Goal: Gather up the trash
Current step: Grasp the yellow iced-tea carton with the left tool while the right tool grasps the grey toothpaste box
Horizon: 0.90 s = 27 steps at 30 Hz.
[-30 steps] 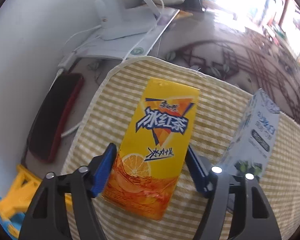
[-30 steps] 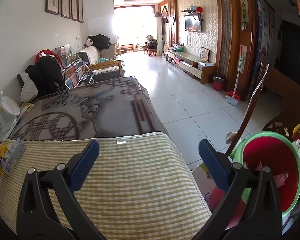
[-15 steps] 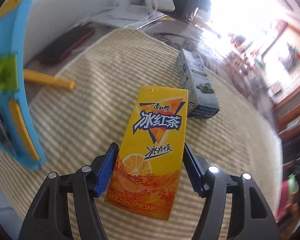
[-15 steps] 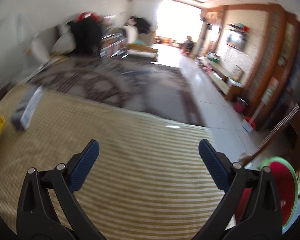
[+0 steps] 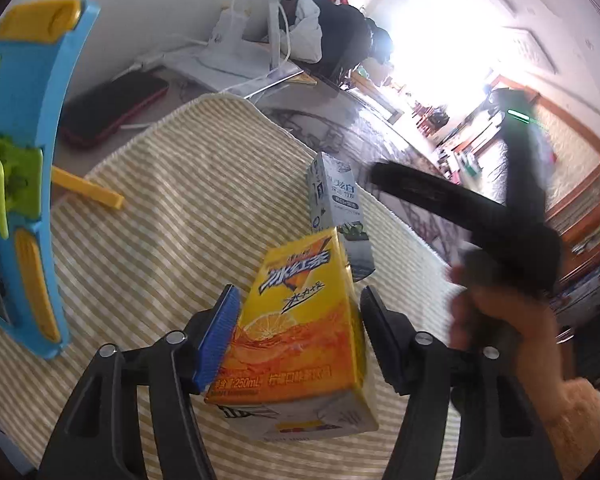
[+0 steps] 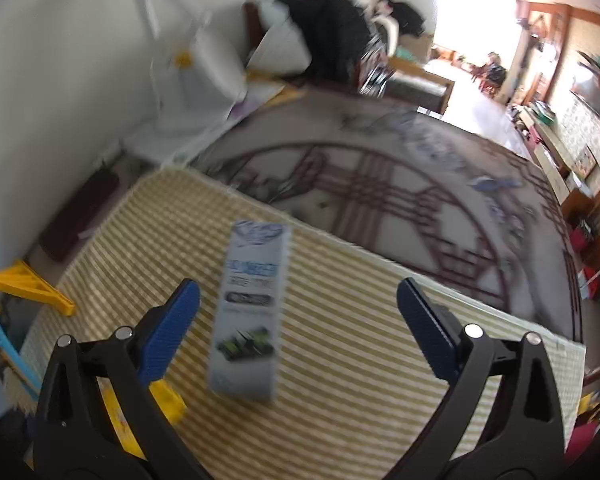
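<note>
A long room with a bright window at its far end lay behind a desk [image 6: 440,200] covered in a patterned sheet, and over the near part of the desk was spread a striped yellow mat [image 5: 160,220]. All places here are taken from that mat. On it lay a grey-white drink carton [image 6: 248,300], flat, its long axis running from the right gripper [image 6: 298,322] toward the mat's far edge. The carton sat between that gripper's blue pads, nearer the left one and touching neither; the jaws stood wide and were just beginning to close. The right hand [image 5: 508,340] was plainly the nearer one to this carton.

Over the mat's near side, the left gripper [image 5: 294,324] carried a yellow iced-tea carton [image 5: 300,320], tilted, its top pointing toward the grey-white carton just beyond it. The jaws were closing, both pads pressed on the carton's sides. A blue and yellow toy [image 5: 24,168] stood off the mat's left edge.
</note>
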Tool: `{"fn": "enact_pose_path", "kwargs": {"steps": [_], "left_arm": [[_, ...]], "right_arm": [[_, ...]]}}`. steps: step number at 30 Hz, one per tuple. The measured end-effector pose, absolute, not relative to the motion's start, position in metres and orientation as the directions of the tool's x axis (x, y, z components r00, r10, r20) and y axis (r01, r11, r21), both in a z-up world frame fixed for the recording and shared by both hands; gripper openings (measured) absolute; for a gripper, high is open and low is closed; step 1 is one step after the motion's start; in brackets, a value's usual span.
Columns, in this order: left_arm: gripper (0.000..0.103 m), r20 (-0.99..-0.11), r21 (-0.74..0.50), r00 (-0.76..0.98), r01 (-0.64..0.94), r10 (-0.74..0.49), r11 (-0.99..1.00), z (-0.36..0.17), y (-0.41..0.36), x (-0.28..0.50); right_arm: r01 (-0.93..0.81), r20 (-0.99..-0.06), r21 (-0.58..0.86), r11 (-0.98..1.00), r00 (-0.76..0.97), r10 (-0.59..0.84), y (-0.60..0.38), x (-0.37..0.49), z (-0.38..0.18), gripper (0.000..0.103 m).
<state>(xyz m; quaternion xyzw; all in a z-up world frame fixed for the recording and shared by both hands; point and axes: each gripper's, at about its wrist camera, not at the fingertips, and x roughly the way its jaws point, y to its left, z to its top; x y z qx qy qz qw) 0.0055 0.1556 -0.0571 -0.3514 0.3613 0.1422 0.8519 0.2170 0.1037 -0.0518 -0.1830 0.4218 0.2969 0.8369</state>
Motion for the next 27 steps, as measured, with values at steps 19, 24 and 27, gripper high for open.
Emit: {"fn": "enact_pose_path", "kwargs": {"steps": [19, 24, 27], "left_arm": [[0.064, -0.758, -0.504, 0.648, -0.505, -0.079, 0.701, -0.073, 0.153, 0.014], [0.071, -0.784, -0.449, 0.619, -0.512, -0.048, 0.732, -0.073, 0.143, 0.013], [0.072, -0.799, -0.428, 0.6, -0.526, -0.036, 0.734, -0.075, 0.139, 0.009]], "right_arm": [[-0.585, -0.869, 0.091, 0.806, 0.349, 0.351, 0.013, 0.215, -0.079, 0.046], [-0.588, -0.85, 0.108, 0.802, 0.363, 0.381, -0.067, 0.184, -0.058, 0.046], [-0.585, -0.847, 0.137, 0.799, 0.349, 0.401, -0.106, 0.168, -0.055, 0.046]]}}
